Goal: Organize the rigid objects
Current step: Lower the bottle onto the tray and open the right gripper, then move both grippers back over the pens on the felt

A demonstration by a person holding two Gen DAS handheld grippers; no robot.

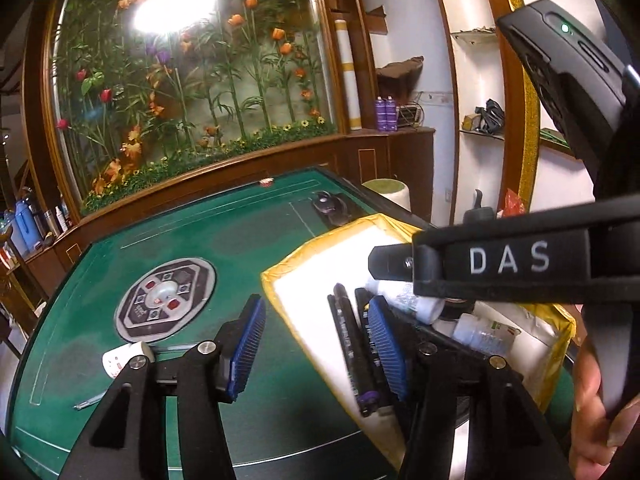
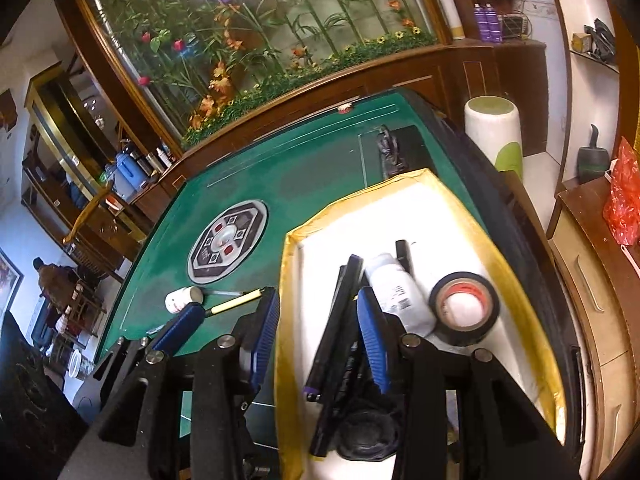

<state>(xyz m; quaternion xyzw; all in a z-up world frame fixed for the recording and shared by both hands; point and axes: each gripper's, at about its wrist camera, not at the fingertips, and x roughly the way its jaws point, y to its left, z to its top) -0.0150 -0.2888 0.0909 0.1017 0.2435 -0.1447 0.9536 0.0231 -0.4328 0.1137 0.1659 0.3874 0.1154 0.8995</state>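
Note:
A white tray with a yellow taped rim (image 1: 280, 280) (image 2: 290, 280) lies on the green table. It holds black markers (image 1: 352, 344) (image 2: 340, 312), a white bottle (image 2: 396, 292) (image 1: 404, 294) and a roll of black tape (image 2: 464, 308). My left gripper (image 1: 316, 344) is open and empty over the tray's left rim. My right gripper (image 2: 320, 336) is open and empty, its right finger over the markers. It also crosses the left wrist view (image 1: 500, 268). A small white bottle (image 1: 126, 358) (image 2: 184, 299) and a yellow-and-black pen (image 2: 236, 303) lie on the table left of the tray.
A round control panel (image 1: 166, 300) (image 2: 228, 240) sits in the middle of the green table (image 1: 240, 220) (image 2: 288, 176). A dark object (image 1: 330, 204) (image 2: 388, 148) lies at the far side. A thin pen (image 1: 90, 401) lies near the front left. A white stool (image 2: 494, 136) stands beyond the table's right edge.

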